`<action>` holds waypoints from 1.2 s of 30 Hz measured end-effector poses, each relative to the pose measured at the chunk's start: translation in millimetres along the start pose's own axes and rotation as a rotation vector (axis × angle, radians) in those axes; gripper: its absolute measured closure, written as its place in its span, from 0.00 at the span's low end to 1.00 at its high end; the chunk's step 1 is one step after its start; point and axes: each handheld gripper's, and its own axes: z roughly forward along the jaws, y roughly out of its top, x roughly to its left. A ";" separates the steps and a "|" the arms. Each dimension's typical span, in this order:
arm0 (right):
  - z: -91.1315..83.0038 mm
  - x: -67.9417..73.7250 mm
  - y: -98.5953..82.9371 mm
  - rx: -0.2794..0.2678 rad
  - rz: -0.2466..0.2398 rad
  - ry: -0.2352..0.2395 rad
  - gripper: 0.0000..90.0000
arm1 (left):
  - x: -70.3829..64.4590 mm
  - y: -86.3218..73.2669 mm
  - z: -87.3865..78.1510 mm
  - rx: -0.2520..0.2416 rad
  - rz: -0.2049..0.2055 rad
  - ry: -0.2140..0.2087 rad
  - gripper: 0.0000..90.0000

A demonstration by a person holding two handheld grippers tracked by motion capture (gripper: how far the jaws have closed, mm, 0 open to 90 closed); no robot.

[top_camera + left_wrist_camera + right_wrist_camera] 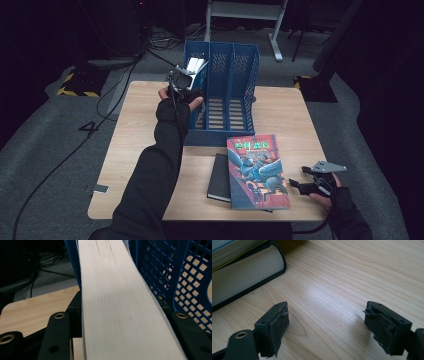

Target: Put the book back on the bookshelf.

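My left gripper (182,80) is shut on a book (195,65) with pale page edges, held upright at the leftmost slot of a blue file rack (231,90). In the left gripper view the book's page edge (117,290) runs between the black jaws, with the rack's mesh wall (186,277) to its right. A colourful paperback (257,170) lies on a black hardback (219,177) near the table's front. Just to the right of them my right gripper (296,184) stands open over bare wood. In its own view the right gripper (327,317) holds nothing, and the black hardback (244,277) lies at upper left.
The wooden table (285,115) has bare surface to the right of the rack and at the left. The rack's two right slots hold nothing. Cables cross the grey floor (65,135) on the left, and a white desk frame (245,12) stands behind.
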 end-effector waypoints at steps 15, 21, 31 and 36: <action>0.1 -0.2 0.1 0.001 0.001 -0.001 0.21 | -2.3 6.7 1.6 0.023 0.022 0.029 0.67; 0.0 -0.2 0.1 0.001 0.001 -0.001 0.21 | 3.6 19.8 9.9 -0.006 -0.029 0.042 0.68; 0.1 -0.1 0.1 0.000 0.004 0.001 0.21 | 3.5 39.4 23.4 -0.049 -0.031 0.055 0.68; 0.1 -0.1 0.0 0.000 0.003 0.000 0.21 | 5.3 42.1 28.6 -0.108 -0.065 0.080 0.67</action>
